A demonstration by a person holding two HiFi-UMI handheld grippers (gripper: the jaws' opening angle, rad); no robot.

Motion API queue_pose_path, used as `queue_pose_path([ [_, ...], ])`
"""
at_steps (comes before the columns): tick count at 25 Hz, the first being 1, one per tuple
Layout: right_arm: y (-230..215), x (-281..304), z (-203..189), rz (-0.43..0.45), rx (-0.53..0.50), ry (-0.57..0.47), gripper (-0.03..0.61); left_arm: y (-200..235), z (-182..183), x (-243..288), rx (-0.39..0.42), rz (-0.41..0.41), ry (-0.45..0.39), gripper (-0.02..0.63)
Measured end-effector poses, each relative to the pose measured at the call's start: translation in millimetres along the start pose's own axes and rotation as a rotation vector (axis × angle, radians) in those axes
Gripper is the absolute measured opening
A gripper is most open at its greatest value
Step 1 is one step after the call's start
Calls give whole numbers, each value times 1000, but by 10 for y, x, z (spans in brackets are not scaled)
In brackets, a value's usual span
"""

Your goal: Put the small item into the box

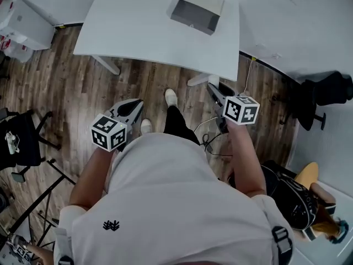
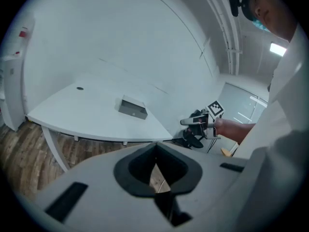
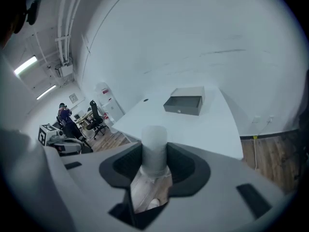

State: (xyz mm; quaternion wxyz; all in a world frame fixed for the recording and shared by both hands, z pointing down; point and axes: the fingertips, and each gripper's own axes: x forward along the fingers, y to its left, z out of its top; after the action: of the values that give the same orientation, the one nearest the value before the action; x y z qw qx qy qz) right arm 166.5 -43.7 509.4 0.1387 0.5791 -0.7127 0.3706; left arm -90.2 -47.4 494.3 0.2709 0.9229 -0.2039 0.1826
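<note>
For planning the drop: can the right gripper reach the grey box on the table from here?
Probably not yet. The right gripper, holding the white item, is over the floor, short of the table; nothing blocks the box.

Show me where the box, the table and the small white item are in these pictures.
box (image 1: 193,16): head view, on its grey side wall.
table (image 1: 138,26): head view, on its bare white top.
small item (image 3: 154,144): right gripper view, on its white upper part.
</note>
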Motion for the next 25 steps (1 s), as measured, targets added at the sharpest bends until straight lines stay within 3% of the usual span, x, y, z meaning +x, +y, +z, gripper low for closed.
queue_pose_path([
  [9, -585, 1123, 1251, 115, -23, 36, 160, 411, 716, 509, -47, 135, -57, 8],
  [15, -874, 1863, 1889, 167, -56, 90, 160, 609, 1090, 712, -79, 247, -107, 8],
  [25, -1110, 3119, 2174, 211, -94, 237, 160, 861, 1142, 657, -162, 457, -141, 8],
])
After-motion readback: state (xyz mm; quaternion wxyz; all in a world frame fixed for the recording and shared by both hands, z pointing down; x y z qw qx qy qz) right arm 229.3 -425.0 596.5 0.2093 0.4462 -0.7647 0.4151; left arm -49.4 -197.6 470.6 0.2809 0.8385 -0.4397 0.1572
